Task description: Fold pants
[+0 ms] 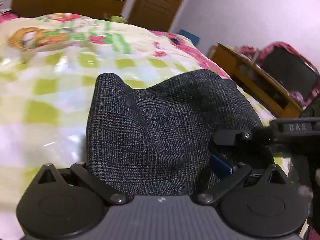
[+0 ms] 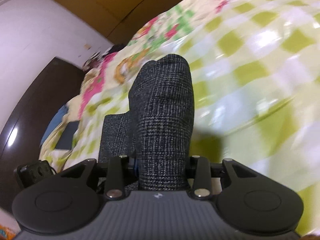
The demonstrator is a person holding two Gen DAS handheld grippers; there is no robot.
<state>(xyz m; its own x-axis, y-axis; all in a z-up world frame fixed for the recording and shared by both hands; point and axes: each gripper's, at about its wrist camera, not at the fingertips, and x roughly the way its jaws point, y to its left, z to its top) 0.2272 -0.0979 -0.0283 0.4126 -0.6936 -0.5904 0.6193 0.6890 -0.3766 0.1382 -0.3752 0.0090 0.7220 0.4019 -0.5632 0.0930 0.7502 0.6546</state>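
Note:
The pants (image 1: 160, 120) are dark grey checked cloth, lifted off the bed. In the left wrist view the cloth drapes over my left gripper (image 1: 160, 172) and hides its fingers; a blue pad (image 1: 222, 165) shows at the right. The right gripper (image 1: 250, 136) reaches in from the right and touches the cloth edge. In the right wrist view the pants (image 2: 166, 120) hang as a narrow fold from my right gripper (image 2: 162, 172), whose fingers are covered by the cloth. Both grippers look shut on the pants.
A green-and-white checked bedspread (image 1: 50, 100) with a pink floral border covers the bed, also in the right wrist view (image 2: 250, 70). A wooden shelf (image 1: 256, 80) stands right of the bed. A wooden wardrobe (image 1: 70, 2) and a dark door (image 2: 30, 110) stand behind.

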